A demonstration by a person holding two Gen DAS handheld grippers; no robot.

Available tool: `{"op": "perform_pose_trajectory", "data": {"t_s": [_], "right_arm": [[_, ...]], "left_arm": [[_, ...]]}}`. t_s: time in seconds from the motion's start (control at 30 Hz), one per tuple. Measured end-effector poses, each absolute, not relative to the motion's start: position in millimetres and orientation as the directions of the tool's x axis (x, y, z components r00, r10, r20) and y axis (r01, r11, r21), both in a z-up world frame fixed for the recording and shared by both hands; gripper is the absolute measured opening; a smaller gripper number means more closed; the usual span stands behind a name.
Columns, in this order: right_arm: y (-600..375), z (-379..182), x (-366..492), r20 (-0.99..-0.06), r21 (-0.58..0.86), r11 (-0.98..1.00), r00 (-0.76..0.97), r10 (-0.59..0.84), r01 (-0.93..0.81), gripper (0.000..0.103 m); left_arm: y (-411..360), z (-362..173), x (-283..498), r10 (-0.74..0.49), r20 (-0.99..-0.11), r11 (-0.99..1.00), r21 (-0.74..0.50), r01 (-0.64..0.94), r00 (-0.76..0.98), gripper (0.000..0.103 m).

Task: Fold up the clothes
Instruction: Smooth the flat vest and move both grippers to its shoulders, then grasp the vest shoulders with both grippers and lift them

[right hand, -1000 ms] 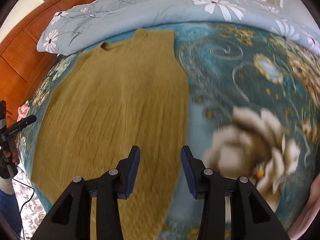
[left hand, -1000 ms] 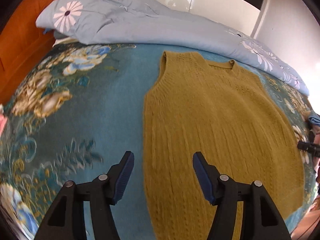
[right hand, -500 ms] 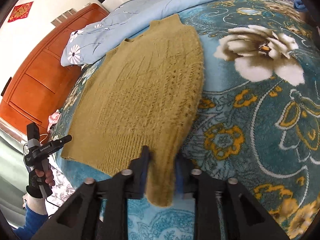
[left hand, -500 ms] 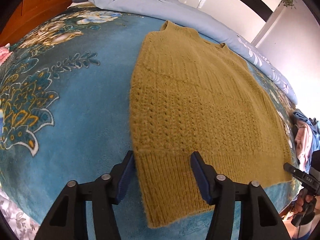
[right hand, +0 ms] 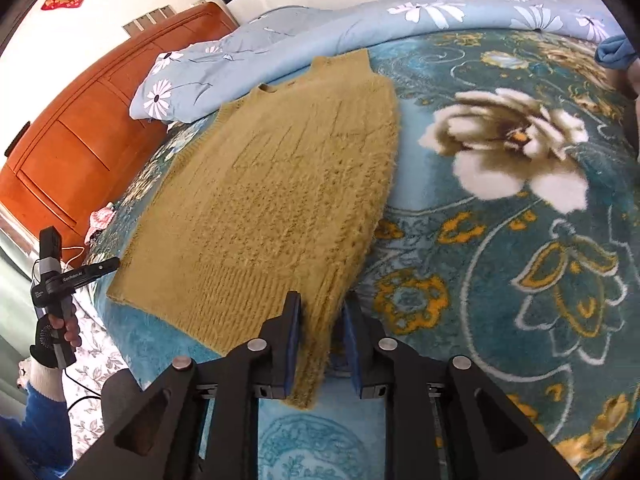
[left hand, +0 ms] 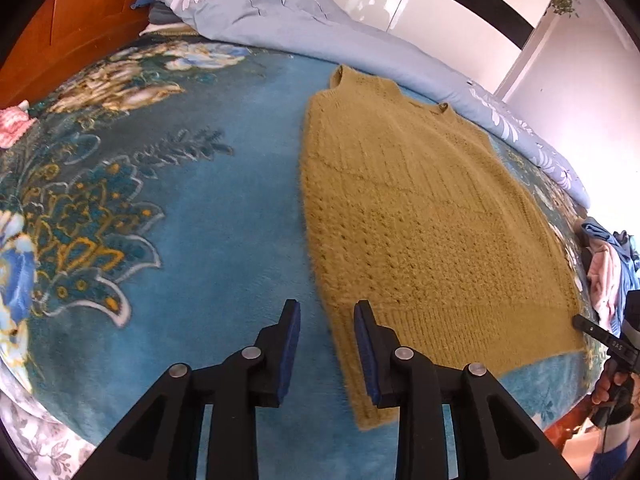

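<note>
A mustard knitted vest lies flat on a blue floral blanket, neck toward the far side. My left gripper is partly open at the vest's lower left hem corner, whose edge sits between the pads. My right gripper straddles the vest's lower right hem corner; the jaws stand a little apart with the knit between them, and I cannot tell whether they pinch it. The vest fills the middle of the right wrist view.
A light blue flowered duvet is bunched along the far side of the bed. An orange wooden wardrobe stands behind. A pile of clothes lies at the bed's right edge. A white floral sheet hangs below the near edge.
Both grippers came down from above the vest to its bottom hem corners. The left jaws narrowed around the left corner. The right jaws now have the right corner between them.
</note>
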State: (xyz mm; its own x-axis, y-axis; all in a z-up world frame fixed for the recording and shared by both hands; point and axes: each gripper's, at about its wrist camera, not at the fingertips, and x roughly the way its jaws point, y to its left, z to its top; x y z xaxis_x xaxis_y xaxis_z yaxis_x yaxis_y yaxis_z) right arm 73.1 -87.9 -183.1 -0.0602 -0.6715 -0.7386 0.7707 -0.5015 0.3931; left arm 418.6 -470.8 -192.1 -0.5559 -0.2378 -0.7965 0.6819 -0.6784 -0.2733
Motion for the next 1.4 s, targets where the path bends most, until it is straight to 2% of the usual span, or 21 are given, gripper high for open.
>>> {"op": "perform_pose_trajectory", "data": {"t_s": [0.1,0.23,0.27,0.3,0.37,0.53,0.63,0.7,0.8,0.9,0.97,1.03,1.07,1.1,1.17,1.4], "right_arm": [[-114,-168,45,-0.751,0.306,-0.524,-0.137,-0.646,0.795,0.023],[-185,-140,-3,-0.745,0.193,-0.485,-0.194,-0.638,0.853,0.023],[-205,-133,-17,-0.732,0.173,-0.465,-0.202,-0.651,0.868,0.027],[-226,-126,-32,-0.717,0.153,-0.447,-0.212,-0.664,0.882,0.045],[-270,-115,-60,-0.692,0.108,-0.426,-0.239,-0.681,0.898,0.069],[-369,-132,-121,-0.745,0.118,-0.461,-0.228,-0.627,0.879,0.069],[-406,-152,-143,-0.777,0.071,-0.484,-0.256,-0.576,0.872,0.069],[-420,-162,-156,-0.789,0.067,-0.502,-0.262,-0.555,0.863,0.069],[-430,-173,-169,-0.804,0.118,-0.473,-0.196,-0.562,0.873,0.069],[-439,-183,-163,-0.834,0.094,-0.430,-0.165,-0.526,0.898,0.069],[-442,-186,-157,-0.840,0.059,-0.416,-0.181,-0.512,0.907,0.066],[-441,-184,-156,-0.832,0.074,-0.419,-0.176,-0.527,0.905,0.050],[-441,-183,-156,-0.830,0.085,-0.422,-0.171,-0.532,0.903,0.036],[-440,-182,-156,-0.829,0.089,-0.426,-0.170,-0.533,0.900,0.022],[-438,-177,-154,-0.827,0.086,-0.433,-0.178,-0.533,0.897,0.013],[-405,-113,-131,-0.731,0.097,-0.414,-0.218,-0.647,0.905,0.012]], "left_arm": [[-506,-175,398,-0.284,-0.788,-0.692,-0.226,0.686,-0.546,0.050],[-562,-155,320,-0.309,-0.796,-0.774,-0.107,0.624,-0.521,0.069],[-577,-154,296,-0.323,-0.800,-0.790,-0.067,0.610,-0.506,0.072],[-592,-153,271,-0.331,-0.806,-0.802,-0.034,0.596,-0.491,0.075],[-620,-157,225,-0.334,-0.813,-0.814,-0.008,0.581,-0.478,0.075],[-674,-182,144,-0.305,-0.830,-0.811,-0.031,0.584,-0.468,0.076],[-690,-196,109,-0.305,-0.835,-0.823,-0.010,0.568,-0.457,0.076],[-696,-204,92,-0.310,-0.840,-0.828,0.009,0.561,-0.445,0.076],[-706,-218,74,-0.269,-0.854,-0.835,-0.025,0.550,-0.446,0.076],[-709,-228,65,-0.212,-0.856,-0.848,-0.079,0.524,-0.472,0.076],[-706,-231,62,-0.215,-0.863,-0.861,-0.054,0.506,-0.458,0.071],[-703,-228,62,-0.219,-0.859,-0.867,-0.046,0.497,-0.463,0.036],[-703,-226,63,-0.217,-0.856,-0.866,-0.054,0.497,-0.470,0.029],[-702,-223,64,-0.214,-0.853,-0.865,-0.061,0.498,-0.476,0.014],[-698,-214,70,-0.221,-0.838,-0.872,-0.059,0.485,-0.499,0.013],[-669,-145,108,-0.252,-0.764,-0.895,-0.049,0.443,-0.594,0.012]]}}
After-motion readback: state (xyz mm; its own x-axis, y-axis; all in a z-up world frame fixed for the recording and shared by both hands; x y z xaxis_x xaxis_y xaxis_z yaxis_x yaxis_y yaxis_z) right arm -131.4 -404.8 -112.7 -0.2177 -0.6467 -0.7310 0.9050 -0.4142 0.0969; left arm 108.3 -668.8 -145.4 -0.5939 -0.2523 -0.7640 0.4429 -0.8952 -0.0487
